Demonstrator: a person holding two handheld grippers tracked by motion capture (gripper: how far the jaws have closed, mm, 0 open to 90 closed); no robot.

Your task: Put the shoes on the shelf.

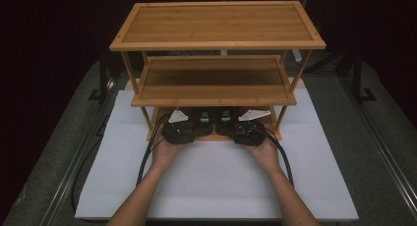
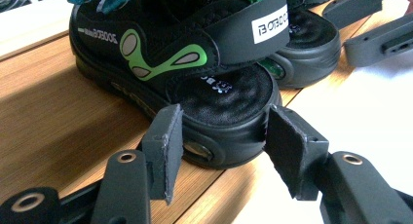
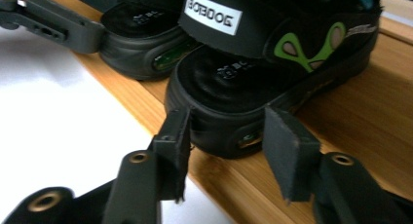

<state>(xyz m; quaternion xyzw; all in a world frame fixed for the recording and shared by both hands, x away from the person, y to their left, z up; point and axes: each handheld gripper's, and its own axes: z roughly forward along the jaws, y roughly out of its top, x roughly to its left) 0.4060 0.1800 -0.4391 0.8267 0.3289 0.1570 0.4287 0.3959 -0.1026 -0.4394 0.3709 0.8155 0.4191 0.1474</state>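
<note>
Left gripper view: left gripper (image 2: 219,151) straddling heel of left sandal (image 2: 195,78), pads seemingly just off; right gripper (image 3: 226,151) likewise at right sandal (image 3: 272,73), released.

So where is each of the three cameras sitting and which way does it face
High view: above the person's side, facing forward and down on the bamboo shoe rack; both forearms, left gripper and right gripper show.
Left gripper view: rides the left gripper, facing the left sandal's heel; own jaws show.
Right gripper view: rides the right gripper, facing the right sandal's heel; own jaws show.
Shared: both gripper views show both sandals on the rack's bottom shelf.
</note>
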